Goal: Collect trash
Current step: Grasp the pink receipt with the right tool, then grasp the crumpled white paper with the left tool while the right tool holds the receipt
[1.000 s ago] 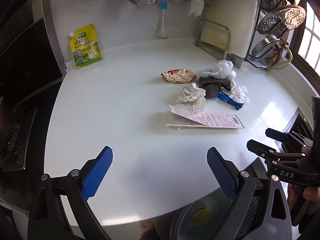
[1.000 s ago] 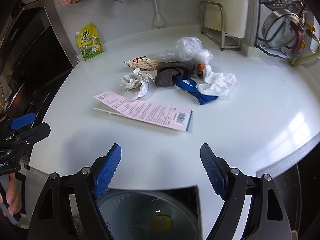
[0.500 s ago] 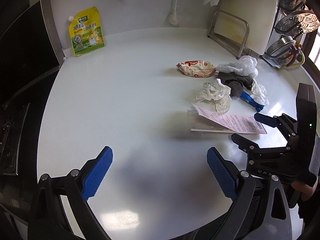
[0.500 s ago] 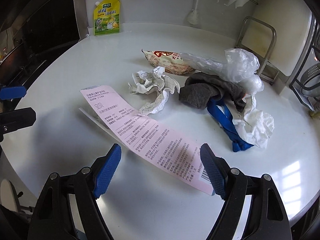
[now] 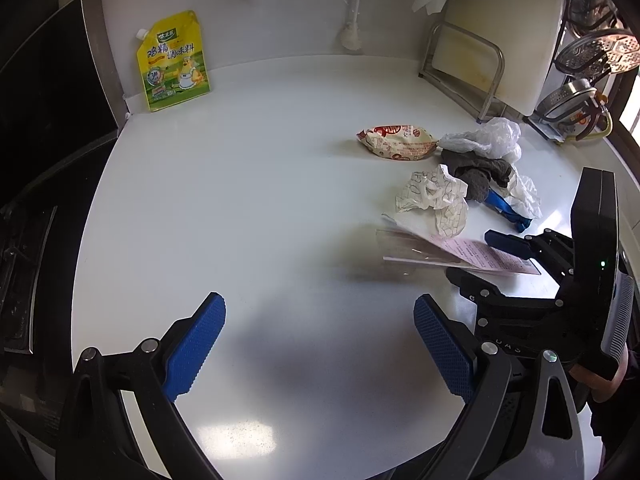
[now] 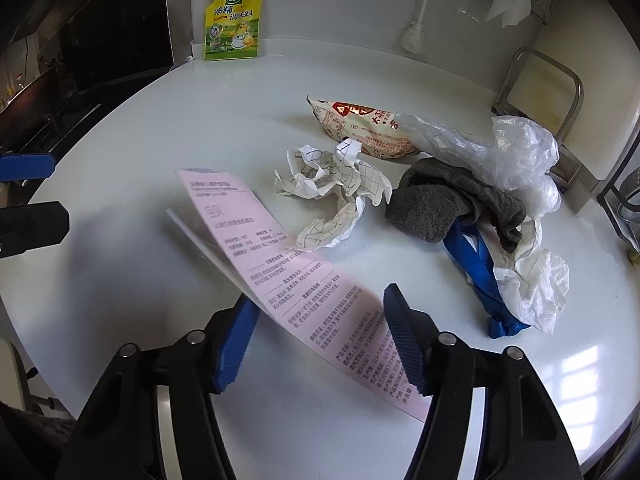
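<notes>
the right gripper (image 6: 318,320), jaws just closing around the pink slip (image 6: 280,264) but seemingly not pinching yet, must finish closing, then lift.

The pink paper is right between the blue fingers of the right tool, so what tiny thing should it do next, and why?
Probably keep squeezing the right tool until its pads pinch the pink paper. Its jaws have just been closing, with the paper lying between them; the left pad seems to touch its edge, but a gap remains on the right. The paper already tilts up off the counter, so a firm pinch should come before any lifting.
</notes>
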A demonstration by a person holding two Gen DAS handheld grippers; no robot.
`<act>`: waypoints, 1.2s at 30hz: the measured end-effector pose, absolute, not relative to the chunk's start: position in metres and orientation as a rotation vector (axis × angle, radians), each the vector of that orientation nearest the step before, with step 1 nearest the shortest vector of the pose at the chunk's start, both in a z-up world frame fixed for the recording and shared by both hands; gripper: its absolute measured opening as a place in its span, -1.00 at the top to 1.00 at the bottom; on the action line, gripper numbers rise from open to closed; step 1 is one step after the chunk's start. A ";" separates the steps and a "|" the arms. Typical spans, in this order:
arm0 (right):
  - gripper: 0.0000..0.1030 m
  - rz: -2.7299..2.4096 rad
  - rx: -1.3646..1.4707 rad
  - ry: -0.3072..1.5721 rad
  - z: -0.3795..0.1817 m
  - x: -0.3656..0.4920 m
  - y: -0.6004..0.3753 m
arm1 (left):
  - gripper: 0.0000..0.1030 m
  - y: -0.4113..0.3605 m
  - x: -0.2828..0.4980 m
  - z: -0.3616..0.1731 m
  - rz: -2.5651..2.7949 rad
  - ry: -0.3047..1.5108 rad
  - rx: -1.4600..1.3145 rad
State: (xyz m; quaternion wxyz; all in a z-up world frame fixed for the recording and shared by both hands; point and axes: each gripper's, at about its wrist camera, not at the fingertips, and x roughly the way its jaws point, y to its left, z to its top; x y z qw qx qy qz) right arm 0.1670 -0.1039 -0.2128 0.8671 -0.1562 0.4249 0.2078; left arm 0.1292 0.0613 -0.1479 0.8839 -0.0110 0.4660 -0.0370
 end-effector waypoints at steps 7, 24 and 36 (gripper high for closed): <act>0.47 0.463 -0.309 0.900 -0.207 0.156 -0.095 | -0.81 0.071 0.134 -0.145 -0.064 0.961 -0.043; 0.80 0.352 0.025 0.860 -0.158 0.105 -0.124 | -0.81 0.065 0.169 -0.141 -0.155 0.930 -0.009; 0.80 0.003 0.273 0.824 -0.149 0.062 -0.202 | -0.81 -0.037 0.213 -0.162 -0.420 0.923 0.102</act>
